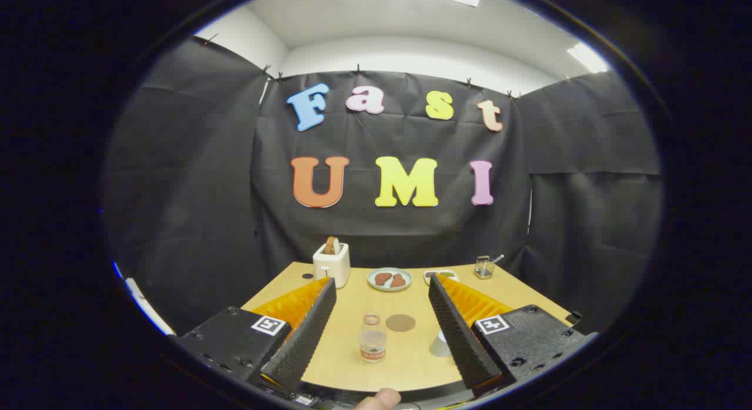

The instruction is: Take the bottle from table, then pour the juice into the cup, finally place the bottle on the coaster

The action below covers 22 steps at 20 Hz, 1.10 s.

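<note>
Standing upright on the table [352, 369], the bottle [373, 338] sits between the two fingers, nearer the left one but touching neither. The gripper [382, 289] is spread wide, its fingers released and holding nothing. Just beyond the bottle, a little to its right, lies the coaster [400, 322], a flat round disc with bare tabletop around it. The cup [439, 345] stands close against the inner side of the right finger, partly hidden by it (whether it touches cannot be told).

Farther back along the far edge of the table stands a toaster [332, 263] with a slice [332, 245] poking up from its slot, beyond the left fingertip. A plate [389, 279] with two brownish pieces sits beyond the gap between the fingers, a small dish [440, 275] just to its right, and a glass container [484, 267] near the far right corner. A small dark spot [307, 276] marks the table left of the toaster.

Open tabletop runs between the bottle and the far row of things. A fingertip [379, 400] of the person shows at the near edge, below the table's rim.
</note>
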Tool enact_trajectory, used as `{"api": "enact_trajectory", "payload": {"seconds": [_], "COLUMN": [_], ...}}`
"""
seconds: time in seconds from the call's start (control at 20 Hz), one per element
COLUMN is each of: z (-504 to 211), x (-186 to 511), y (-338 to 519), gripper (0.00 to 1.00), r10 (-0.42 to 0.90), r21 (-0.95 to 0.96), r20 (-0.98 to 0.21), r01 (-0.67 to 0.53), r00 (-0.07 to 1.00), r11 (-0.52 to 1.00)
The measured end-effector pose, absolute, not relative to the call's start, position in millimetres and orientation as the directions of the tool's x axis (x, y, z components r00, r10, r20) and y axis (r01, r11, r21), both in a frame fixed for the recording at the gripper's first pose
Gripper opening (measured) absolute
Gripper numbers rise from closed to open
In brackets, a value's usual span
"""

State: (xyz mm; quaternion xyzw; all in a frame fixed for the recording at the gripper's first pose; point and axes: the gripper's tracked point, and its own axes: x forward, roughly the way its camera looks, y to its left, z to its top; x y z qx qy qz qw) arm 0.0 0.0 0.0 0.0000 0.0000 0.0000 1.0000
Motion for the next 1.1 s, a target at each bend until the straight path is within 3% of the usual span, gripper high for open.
{"api": "enact_trajectory", "payload": {"seconds": [1.1], "z": [-9.6], "x": [-4.6], "y": [5.4], "gripper": [1.00], "r10": [-0.033], "r21": [-0.005], "r20": [0.050], "r01": [0.034], "r00": [0.998], "r11": [0.999]}}
